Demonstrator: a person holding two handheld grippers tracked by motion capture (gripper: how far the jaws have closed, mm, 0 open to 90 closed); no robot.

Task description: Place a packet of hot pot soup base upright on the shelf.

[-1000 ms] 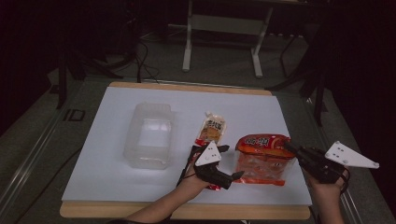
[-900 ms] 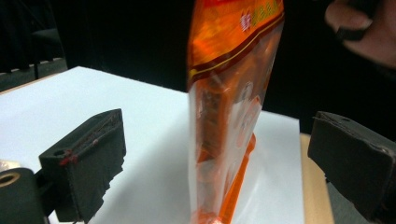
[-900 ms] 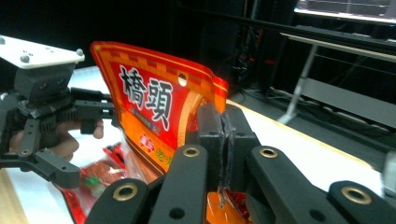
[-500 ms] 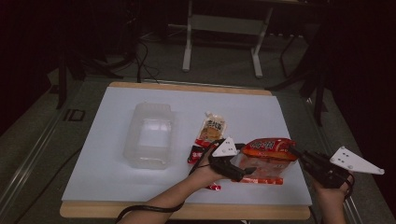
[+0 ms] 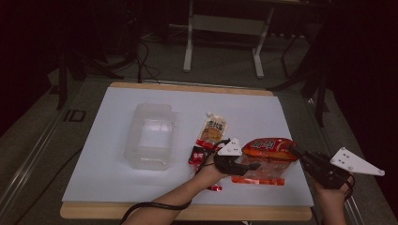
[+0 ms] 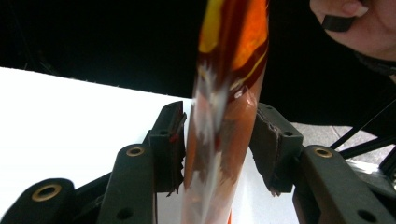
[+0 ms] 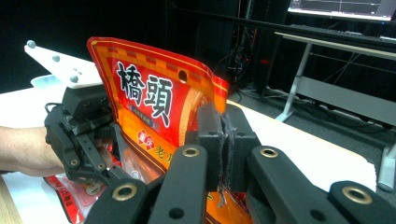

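Snack bag (image 5: 268, 154) lifted lower right of frame, pinched at one edge by right tongs (image 5: 300, 157); left tongs (image 5: 251, 166) just closing around it, pads not yet pressed. Container (image 5: 149, 135) still empty; packing left.

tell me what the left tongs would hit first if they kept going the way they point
Probably the red snack bag: it already stands between the left tongs, whose jaws have just been closing. Beyond it, the person's other hand; depth there is unclear.

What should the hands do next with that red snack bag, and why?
Probably finish closing the left gripper on the red snack bag. Its jaws have just been closing with the bag between them, yet gaps remain at both pads. The right gripper already pinches the bag's other edge, holding it up.
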